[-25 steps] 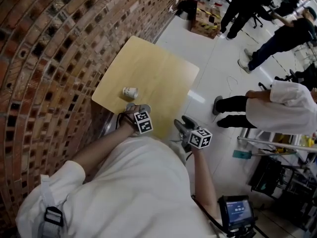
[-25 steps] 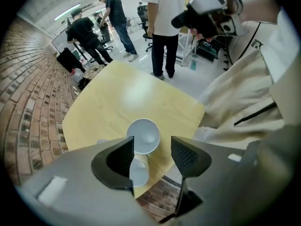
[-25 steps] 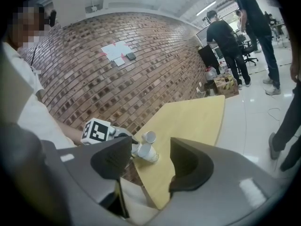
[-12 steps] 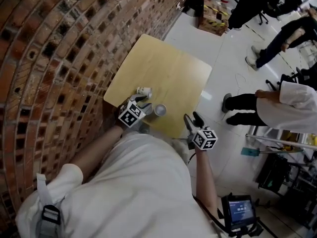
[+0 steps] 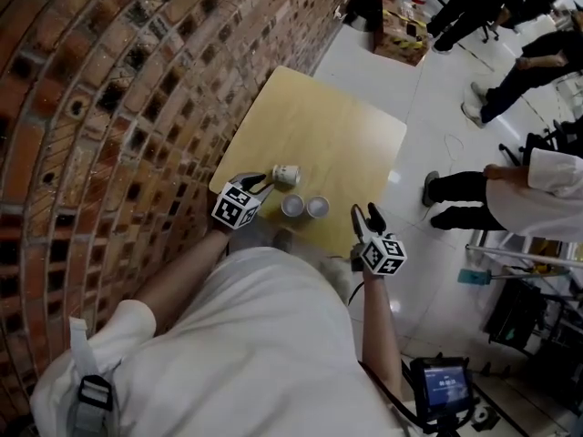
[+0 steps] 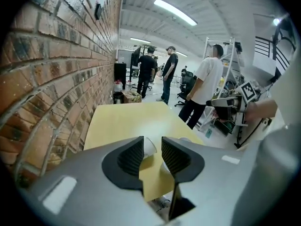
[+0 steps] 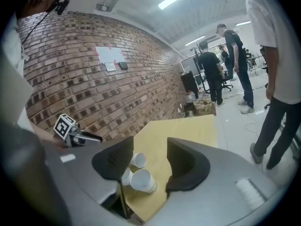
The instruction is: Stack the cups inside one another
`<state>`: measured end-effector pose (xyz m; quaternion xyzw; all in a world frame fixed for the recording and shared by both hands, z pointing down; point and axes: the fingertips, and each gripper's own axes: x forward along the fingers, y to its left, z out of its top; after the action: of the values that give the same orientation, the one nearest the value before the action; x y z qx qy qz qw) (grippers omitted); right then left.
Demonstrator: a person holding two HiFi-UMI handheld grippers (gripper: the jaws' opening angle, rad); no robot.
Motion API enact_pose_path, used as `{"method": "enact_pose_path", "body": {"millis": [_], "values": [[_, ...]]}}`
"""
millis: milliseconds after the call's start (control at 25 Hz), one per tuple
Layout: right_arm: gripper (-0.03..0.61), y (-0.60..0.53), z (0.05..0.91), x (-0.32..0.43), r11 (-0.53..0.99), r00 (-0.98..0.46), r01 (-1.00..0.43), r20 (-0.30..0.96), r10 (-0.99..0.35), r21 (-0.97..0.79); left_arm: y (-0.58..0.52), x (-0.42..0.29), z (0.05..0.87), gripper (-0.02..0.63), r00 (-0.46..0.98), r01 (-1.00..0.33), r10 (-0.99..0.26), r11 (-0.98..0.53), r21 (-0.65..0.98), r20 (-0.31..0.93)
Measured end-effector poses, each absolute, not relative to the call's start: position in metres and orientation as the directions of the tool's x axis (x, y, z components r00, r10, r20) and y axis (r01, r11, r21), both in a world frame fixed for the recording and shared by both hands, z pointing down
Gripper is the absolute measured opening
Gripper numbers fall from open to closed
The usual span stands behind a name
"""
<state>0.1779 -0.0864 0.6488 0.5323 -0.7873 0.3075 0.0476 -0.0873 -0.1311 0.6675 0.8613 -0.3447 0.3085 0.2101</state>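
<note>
My left claw (image 5: 263,182) has just been closing; its jaws are apart and empty, just beside the tipped cup (image 5: 286,175) on the table (image 5: 337,135). My right claw (image 5: 365,217), also narrowing, grips nothing, near the two upright cups (image 5: 292,206) (image 5: 317,207).

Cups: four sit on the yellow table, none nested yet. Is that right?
No, there are three cups, not four. The head view shows one cup on its side and two more just next to it on the table. None is nested yet.
</note>
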Motion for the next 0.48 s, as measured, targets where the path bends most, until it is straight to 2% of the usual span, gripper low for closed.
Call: {"method": "enact_pose_path", "body": {"millis": [320,480], "values": [[0.222,-0.077,0.662,0.172,0.219,-0.419,-0.87,0.425,-0.803,-0.442,-0.134,-0.099,0.672,0.135,0.564,-0.733,-0.466,-0.662,0.154,0.682],[0.219,-0.075,0.665,0.172,0.216,-0.417,-0.871,0.431,-0.8,-0.442,-0.134,-0.099,0.673,0.067,0.553,-0.738,-0.469,-0.659,0.144,0.688]]}}
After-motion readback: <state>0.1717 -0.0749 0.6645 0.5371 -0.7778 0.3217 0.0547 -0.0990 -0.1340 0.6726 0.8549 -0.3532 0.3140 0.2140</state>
